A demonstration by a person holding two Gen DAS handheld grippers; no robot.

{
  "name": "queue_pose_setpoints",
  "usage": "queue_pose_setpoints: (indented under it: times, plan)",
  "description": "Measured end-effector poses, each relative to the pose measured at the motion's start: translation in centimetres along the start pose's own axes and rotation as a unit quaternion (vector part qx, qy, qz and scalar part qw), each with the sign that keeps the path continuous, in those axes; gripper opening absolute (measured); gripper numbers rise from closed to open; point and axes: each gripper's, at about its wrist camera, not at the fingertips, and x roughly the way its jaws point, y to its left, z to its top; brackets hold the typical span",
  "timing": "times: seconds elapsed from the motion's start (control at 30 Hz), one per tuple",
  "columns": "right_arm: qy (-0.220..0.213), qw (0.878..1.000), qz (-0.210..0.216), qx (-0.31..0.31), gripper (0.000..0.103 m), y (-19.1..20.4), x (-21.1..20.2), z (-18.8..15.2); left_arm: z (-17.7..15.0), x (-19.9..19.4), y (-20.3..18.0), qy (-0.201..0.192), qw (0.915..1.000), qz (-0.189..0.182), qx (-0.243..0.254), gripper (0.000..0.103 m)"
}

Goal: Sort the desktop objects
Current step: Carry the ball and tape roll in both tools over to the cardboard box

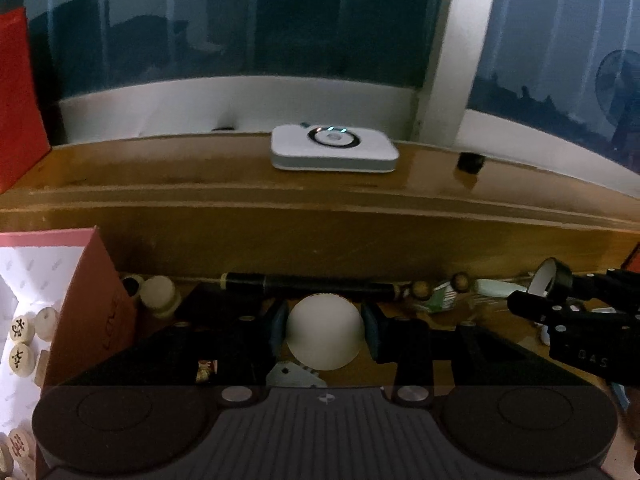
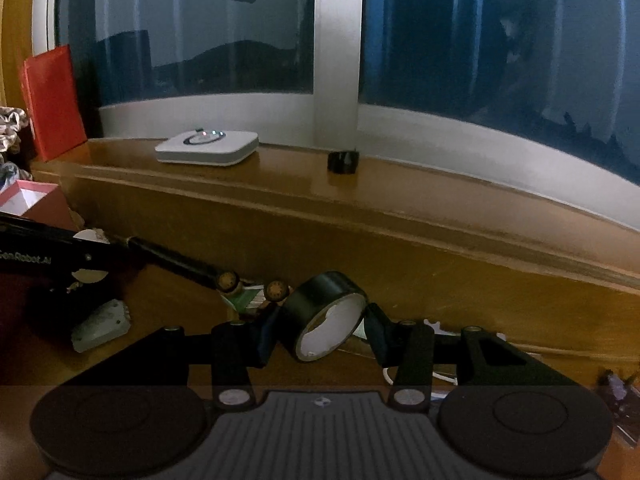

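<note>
My left gripper (image 1: 325, 330) is clamped on one white ball (image 1: 325, 332), pinched at its widest middle; it looks light, smooth and apt to squirt out. My right gripper (image 2: 322, 326) squeezes one roll of black tape (image 2: 326, 314) across its rim, tilted, stiff and grippy. Left of my left jaws, one open pink box (image 1: 94, 304) holds several wooden discs (image 1: 20, 342).

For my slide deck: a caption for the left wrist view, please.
Left gripper clamps a white ball beside a pink box holding wooden game pieces.
</note>
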Motion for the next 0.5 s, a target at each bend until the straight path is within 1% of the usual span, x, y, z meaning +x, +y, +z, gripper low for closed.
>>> queue_pose_setpoints:
  times: [0.5]
  plan:
    - [-0.026,0.998,-0.043,0.030,0.048,-0.9,-6.0,-1.6,-0.8,-3.8,-3.0,-0.024,0.9984,-0.035,0.038,0.040]
